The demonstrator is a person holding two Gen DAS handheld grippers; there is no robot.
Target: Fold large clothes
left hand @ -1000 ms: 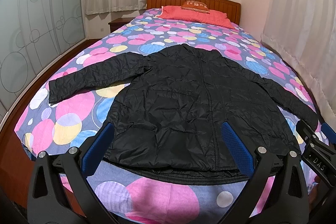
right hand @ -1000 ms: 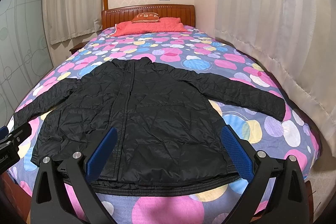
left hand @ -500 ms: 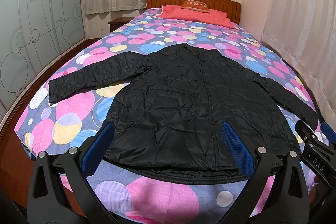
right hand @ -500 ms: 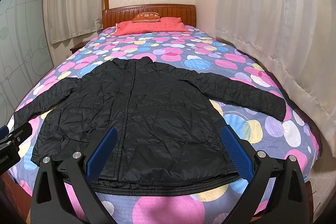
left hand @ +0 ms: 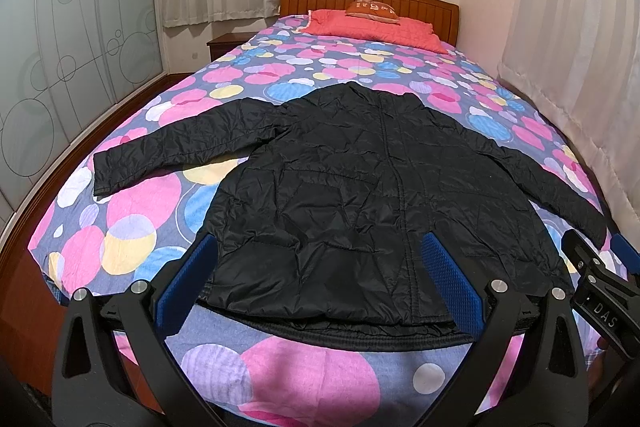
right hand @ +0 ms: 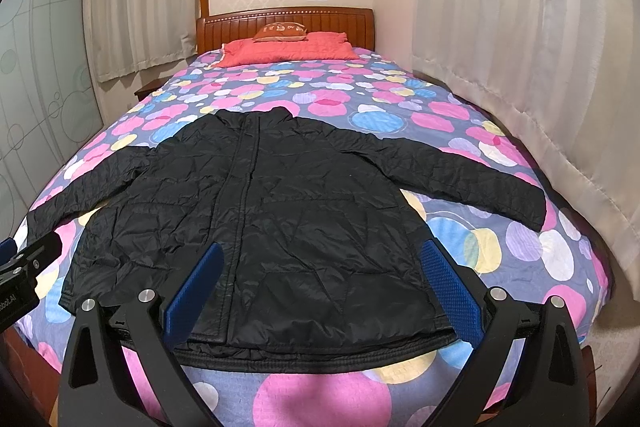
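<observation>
A: Where is the black quilted puffer jacket (left hand: 372, 195) lying?
B: Flat on the dotted bedspread (left hand: 132, 211), unfolded; both grippers (left gripper (left hand: 320, 287), right gripper (right hand: 320, 291)) are hovering spread, empty. Next, I'd guess: pinching the nine-o'clock sleeve

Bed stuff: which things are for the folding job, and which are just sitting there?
For the job:
black jacket, spread flat with sleeves out
left gripper, jaws open
right gripper, jaws open

Just there:
spotty bedspread
red pillow
small cushion
curtains
</observation>
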